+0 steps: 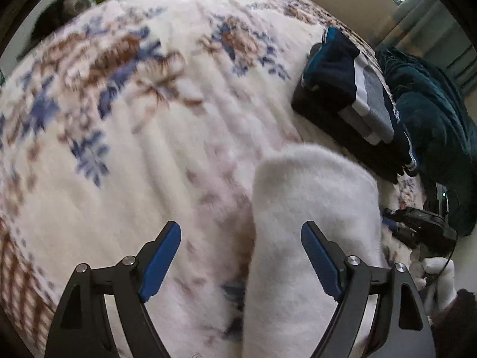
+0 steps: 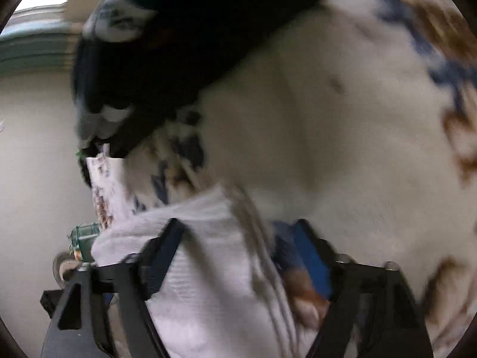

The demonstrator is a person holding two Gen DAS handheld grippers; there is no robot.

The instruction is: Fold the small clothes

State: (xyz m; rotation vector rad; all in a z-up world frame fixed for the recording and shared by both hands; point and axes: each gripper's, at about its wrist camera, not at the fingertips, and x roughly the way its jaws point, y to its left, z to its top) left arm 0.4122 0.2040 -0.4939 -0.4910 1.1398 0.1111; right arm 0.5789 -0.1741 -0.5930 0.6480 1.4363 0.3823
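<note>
A white sock [image 1: 310, 208] lies on the floral blanket [image 1: 134, 104], its rounded toe end pointing away. My left gripper [image 1: 241, 247] is open just above the blanket, and the sock passes by its right finger [image 1: 320, 262] without being gripped. In the blurred right wrist view, the white sock [image 2: 208, 253] fills the space between the wide-apart fingers of my right gripper [image 2: 238, 256]. The frames do not show whether those fingers pinch the cloth. The right gripper also shows at the right edge of the left wrist view [image 1: 417, 229].
A stack of folded dark, teal and grey clothes [image 1: 348, 89] sits at the right of the bed, with a dark green garment [image 1: 432, 119] beyond it. In the right wrist view this dark pile [image 2: 179, 44] is at the top. The bed edge and pale floor [image 2: 35, 164] are to the left.
</note>
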